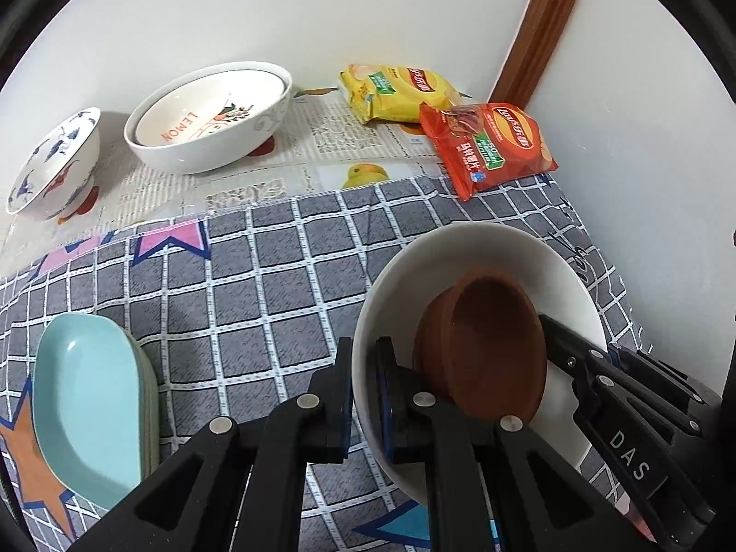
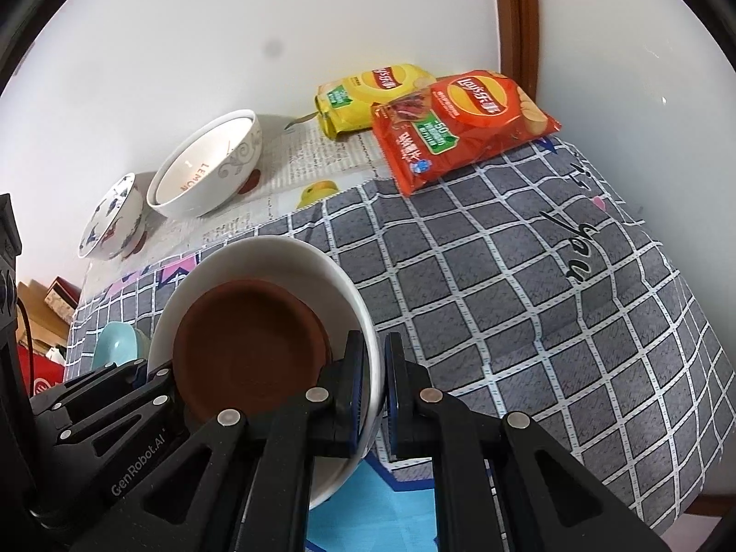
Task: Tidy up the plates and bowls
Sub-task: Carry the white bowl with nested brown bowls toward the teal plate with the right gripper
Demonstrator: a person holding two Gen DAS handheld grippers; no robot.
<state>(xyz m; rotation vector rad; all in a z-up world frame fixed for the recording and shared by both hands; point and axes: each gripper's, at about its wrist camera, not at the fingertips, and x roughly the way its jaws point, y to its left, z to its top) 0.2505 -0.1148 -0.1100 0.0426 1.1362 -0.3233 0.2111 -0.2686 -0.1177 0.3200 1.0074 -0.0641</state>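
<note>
White walls meeting at a corner with brown wooden trim (image 1: 543, 23), above a table under a grey checked cloth (image 1: 257, 276). Left gripper (image 1: 365, 395) reaching in low from the near edge, fingers narrowed onto the left rim of the white bowl (image 1: 405, 285), one inside, one outside. Right gripper (image 2: 375, 391) mirrored on the opposite rim, gripping the same way. Brown saucer (image 2: 248, 345) lying inside that bowl, tilted. Teal plates (image 1: 87, 405) stacked just left of the bowl, near the cloth's front edge. Open cloth between the bowl and the far wall. At the back, a lemon-print bowl (image 1: 207, 115) nested in a larger white one, a blue-patterned bowl (image 1: 55, 165) beside it, red chip bag (image 1: 492, 147) overlapping yellow chip bag (image 1: 395, 92).
</note>
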